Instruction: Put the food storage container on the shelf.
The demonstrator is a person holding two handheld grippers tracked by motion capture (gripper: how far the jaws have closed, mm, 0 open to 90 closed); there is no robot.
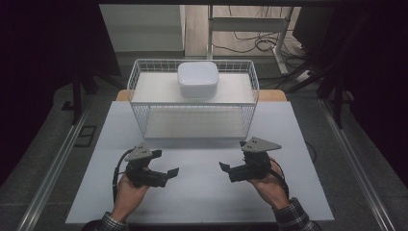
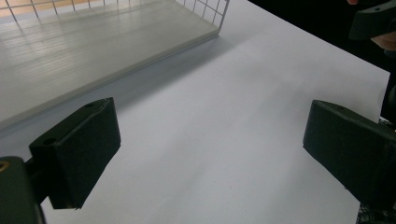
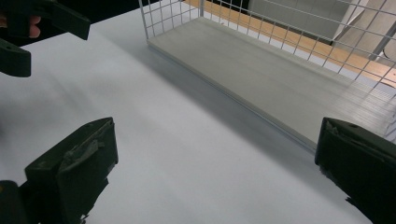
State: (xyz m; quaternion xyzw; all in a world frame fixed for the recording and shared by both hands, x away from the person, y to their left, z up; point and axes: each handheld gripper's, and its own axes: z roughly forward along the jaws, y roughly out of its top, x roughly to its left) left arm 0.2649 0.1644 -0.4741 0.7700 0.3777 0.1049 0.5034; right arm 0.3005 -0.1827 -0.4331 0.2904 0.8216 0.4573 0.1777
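- The counter [image 1: 202, 187] is a plain white sheet with no writing on it; its near edge is partly hidden behind the person's forearms.
- The wire basket [image 1: 192, 98] stands on the far middle of the counter. It is a white two-level rack, with a pale board as its lower shelf and another as its upper. No label can be read on it.
- The white lidded box [image 1: 198, 79] sits on the basket's upper shelf, towards the back and near the middle. It is closed, so what is inside cannot be seen, and no brand is legible.
- The left hand-held gripper [image 1: 163, 166] hovers in front of the basket, well apart from it, jaws spread wide and empty.
- The right hand-held gripper [image 1: 231, 161] is likewise in front of the basket, jaws released, grasping nothing.
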